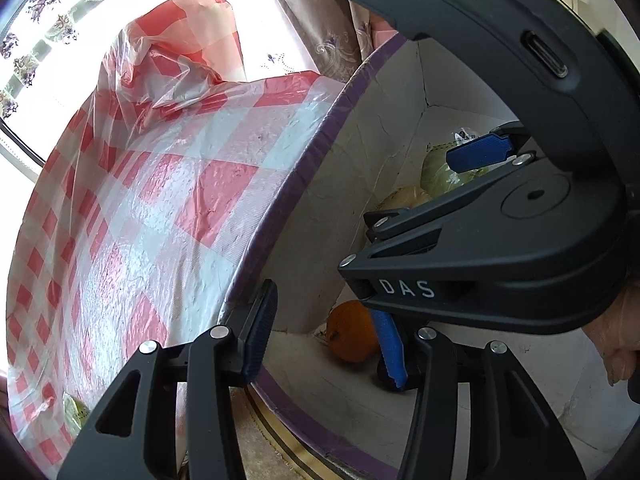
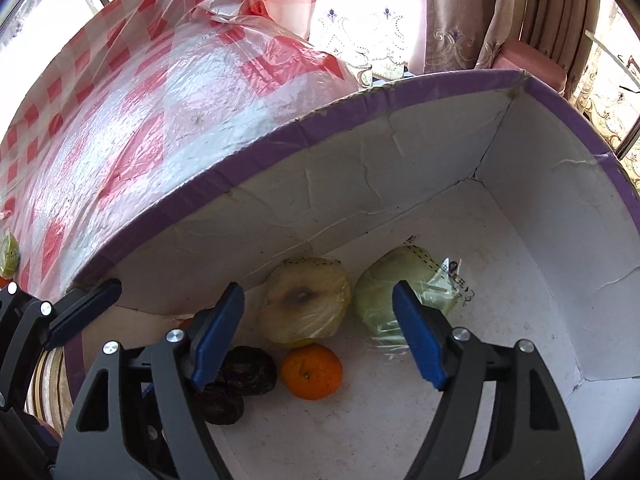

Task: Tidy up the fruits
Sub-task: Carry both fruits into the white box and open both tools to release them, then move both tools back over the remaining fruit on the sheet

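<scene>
White cardboard box with purple-taped rim (image 2: 400, 92) sits on the red-and-white checked plastic tablecloth (image 2: 132, 92); fruit is collected inside, so sorting looks well along.

On the box floor near its long wall: yellowish round fruit in clear wrap (image 2: 306, 300), pale green round fruit in clear wrap (image 2: 384, 292) beside it, small orange mandarin (image 2: 311, 372) just in front, two dark wrinkled fruits (image 2: 240, 380) to its left.

Right gripper (image 2: 320, 336) hangs over the box interior, blue pads wide apart, nothing between them. Judged: it has let go or is lining up a pick.

Left gripper (image 1: 328, 340) straddles the box's near wall, one pad outside and one inside, not visibly pressing; jaws narrow. Likely there to steady the box.

One more green wrapped fruit (image 2: 9, 256) lies outside on the tablecloth's left edge, probably next.

Writing: "DAS" on the right gripper's body in the left wrist view; the print on the green fruit's wrap is unreadable.
</scene>
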### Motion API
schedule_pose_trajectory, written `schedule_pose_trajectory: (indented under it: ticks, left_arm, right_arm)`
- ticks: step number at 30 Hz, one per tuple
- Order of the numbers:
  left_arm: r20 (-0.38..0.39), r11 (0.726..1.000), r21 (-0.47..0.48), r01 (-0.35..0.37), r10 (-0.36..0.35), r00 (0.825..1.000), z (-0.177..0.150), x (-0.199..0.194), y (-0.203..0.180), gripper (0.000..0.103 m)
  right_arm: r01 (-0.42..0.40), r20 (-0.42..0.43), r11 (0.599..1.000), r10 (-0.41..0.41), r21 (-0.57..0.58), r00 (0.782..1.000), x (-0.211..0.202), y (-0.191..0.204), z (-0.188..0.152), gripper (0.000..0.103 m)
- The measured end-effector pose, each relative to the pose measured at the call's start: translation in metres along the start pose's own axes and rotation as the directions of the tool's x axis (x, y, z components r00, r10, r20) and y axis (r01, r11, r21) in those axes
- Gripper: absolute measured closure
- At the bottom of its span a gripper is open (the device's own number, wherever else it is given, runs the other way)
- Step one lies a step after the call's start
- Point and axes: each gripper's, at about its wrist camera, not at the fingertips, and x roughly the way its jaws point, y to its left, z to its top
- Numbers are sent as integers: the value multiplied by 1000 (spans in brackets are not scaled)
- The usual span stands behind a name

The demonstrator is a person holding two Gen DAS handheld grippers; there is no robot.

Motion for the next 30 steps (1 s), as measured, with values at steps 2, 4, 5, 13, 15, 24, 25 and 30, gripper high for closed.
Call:
schedule_pose_trajectory:
  ticks: [2,4,5,13,15,24,25,30]
  left_arm:
    - [7,1000,-11,8,-8,1000,-1,-2,2,54]
    - [21,999,-25,22,-21,1000,-1,-6,5,53]
    - [31,999,-31,31,-30,999,-1,-9,6,50]
    - [104,989,-103,106,-95,990,-3,-29,22,38]
    - [133,987,-133,87,-69,989,-5,-35,29,18]
    - [263,944,-305,125,-42,964,-19,-73,75,15]
    - [278,942,-316,115,-24,960,-21,-79,78,15]
    - [325,923,-377,78,53,944,-34,-108,96,15]
  right_arm:
    - [6,12,1000,-7,13,1000,-4,-3,1,20]
    - [9,30,1000,-9,29,999,-9,-7,2,18]
    - [4,40,999,-5,36,999,-12,-8,3,16]
    - [0,112,998,-8,70,994,-42,-14,3,8]
    - [6,136,997,-16,71,991,-51,-13,3,8]
    - [158,300,986,-166,49,939,-99,0,-2,2]
    - [163,311,985,-172,56,935,-104,1,-2,2]
    - [255,400,964,-265,81,877,-129,16,-2,2]
